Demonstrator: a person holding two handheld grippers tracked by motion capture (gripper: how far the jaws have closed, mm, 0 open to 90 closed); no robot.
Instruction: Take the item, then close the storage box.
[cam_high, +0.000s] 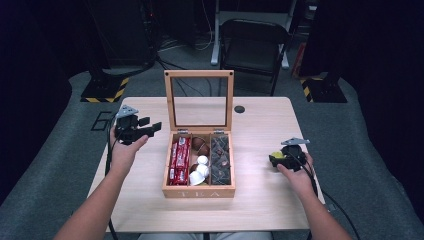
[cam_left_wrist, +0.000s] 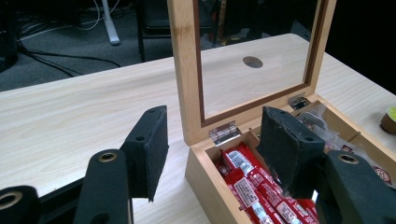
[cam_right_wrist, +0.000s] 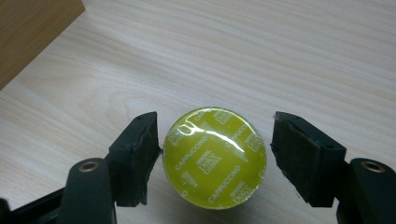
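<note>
A wooden tea box (cam_high: 199, 191) stands mid-table with its glass lid (cam_high: 199, 73) raised upright. Red packets (cam_high: 179, 160) fill its left compartment, white and brown capsules (cam_high: 200, 169) the middle one, dark packets (cam_high: 220, 160) the right one. My left gripper (cam_high: 150, 124) hovers left of the box, open and holding nothing; its jaws frame the lid hinge and the red packets (cam_left_wrist: 247, 186). A yellow-green cappuccino capsule (cam_right_wrist: 215, 158) lies on the table right of the box. My right gripper (cam_right_wrist: 215, 123) is open around it, with a gap at the right pad (cam_right_wrist: 299, 154).
The light wooden table (cam_high: 260, 125) has a round cable hole (cam_high: 239, 109) behind the box. A dark chair (cam_high: 252, 45) and cables stand on the floor beyond the far edge. The box corner (cam_right_wrist: 32, 28) lies close to the capsule.
</note>
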